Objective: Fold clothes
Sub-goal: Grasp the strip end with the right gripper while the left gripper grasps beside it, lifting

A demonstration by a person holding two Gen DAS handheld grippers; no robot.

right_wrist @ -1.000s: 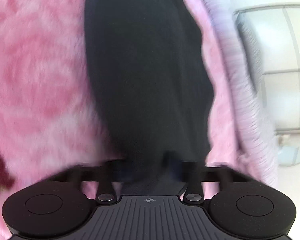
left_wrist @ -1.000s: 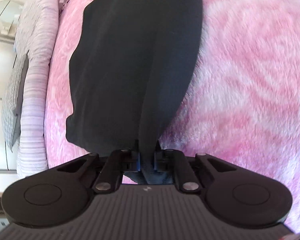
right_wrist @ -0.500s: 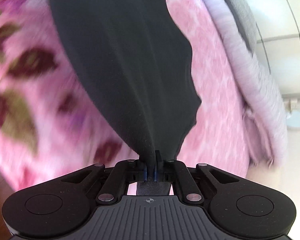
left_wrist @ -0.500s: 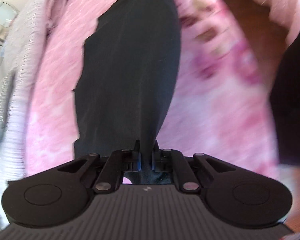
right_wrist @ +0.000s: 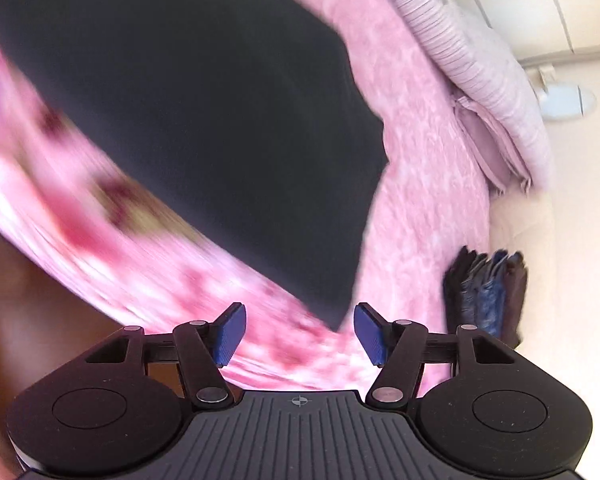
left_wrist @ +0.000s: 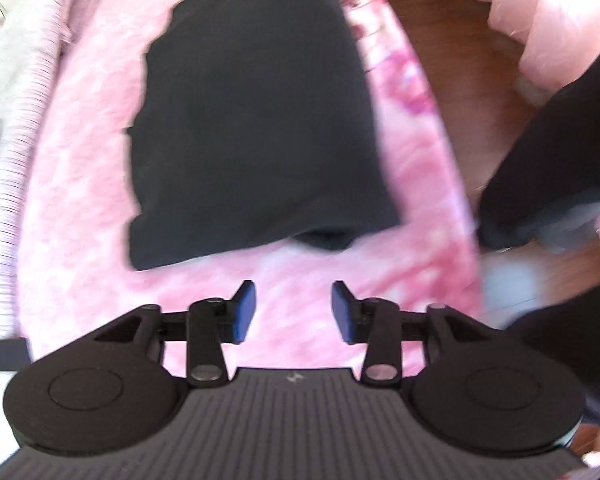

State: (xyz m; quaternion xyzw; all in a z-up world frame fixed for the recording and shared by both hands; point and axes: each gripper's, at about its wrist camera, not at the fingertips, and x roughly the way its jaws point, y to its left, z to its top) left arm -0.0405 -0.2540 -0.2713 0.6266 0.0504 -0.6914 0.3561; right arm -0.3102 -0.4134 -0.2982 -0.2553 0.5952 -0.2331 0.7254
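Black garment [left_wrist: 256,120] lies folded flat on pink blanket [left_wrist: 80,208]. My left tool [left_wrist: 293,312] opening, nothing between pads, just short of garment's near edge. Right tool [right_wrist: 299,334] opening too, empty, at garment's corner. Both tilt down. I'd back off straight, avoid snagging fold.

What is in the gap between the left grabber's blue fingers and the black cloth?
Only bare fluffy pink blanket lies between the left gripper, whose jaws are opening on nothing, and the folded black garment. The left wrist view shows it.
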